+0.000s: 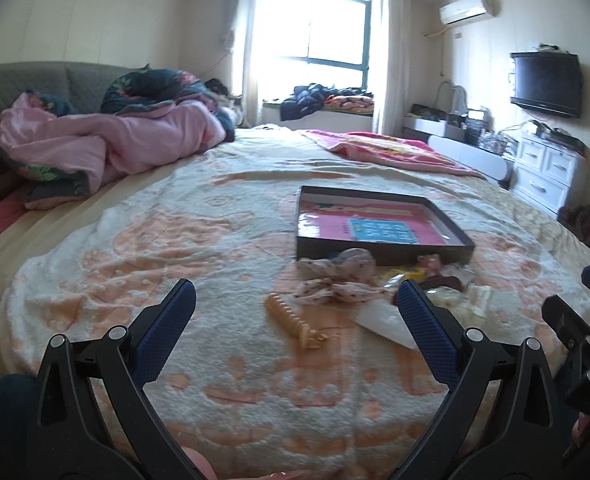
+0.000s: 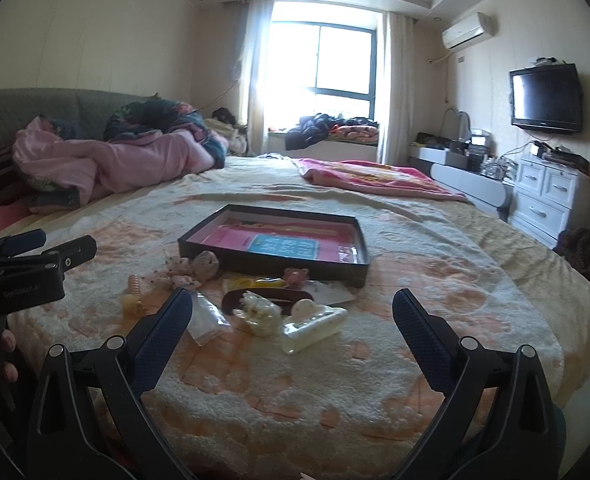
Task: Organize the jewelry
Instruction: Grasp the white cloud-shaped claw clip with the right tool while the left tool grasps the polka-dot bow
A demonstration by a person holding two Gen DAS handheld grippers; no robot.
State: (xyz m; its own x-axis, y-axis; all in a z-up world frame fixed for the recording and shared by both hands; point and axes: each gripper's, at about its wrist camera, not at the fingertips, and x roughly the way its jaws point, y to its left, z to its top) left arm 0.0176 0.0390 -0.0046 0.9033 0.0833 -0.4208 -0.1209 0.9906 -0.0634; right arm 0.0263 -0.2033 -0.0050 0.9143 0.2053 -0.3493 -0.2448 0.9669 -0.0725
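A shallow black box (image 1: 383,256) with a pink lining lies on the bed; it also shows in the right wrist view (image 2: 271,264). Hair accessories lie in a pile in front of it: a tan comb clip (image 1: 295,320), a floral scrunchie bow (image 1: 335,280), a cream claw clip (image 2: 315,326), a white flower clip (image 2: 259,312), a dark oval clip (image 2: 231,300), a clear plastic bag (image 2: 207,320). My left gripper (image 1: 295,300) is open and empty, just short of the comb clip. My right gripper (image 2: 293,308) is open and empty, just short of the cream clips.
The bed has a cream and peach blanket (image 2: 295,400). Rumpled pink bedding (image 1: 107,144) lies at the back left and a pink blanket (image 2: 375,178) at the back right. White drawers (image 2: 551,196) and a wall TV (image 2: 545,98) stand to the right.
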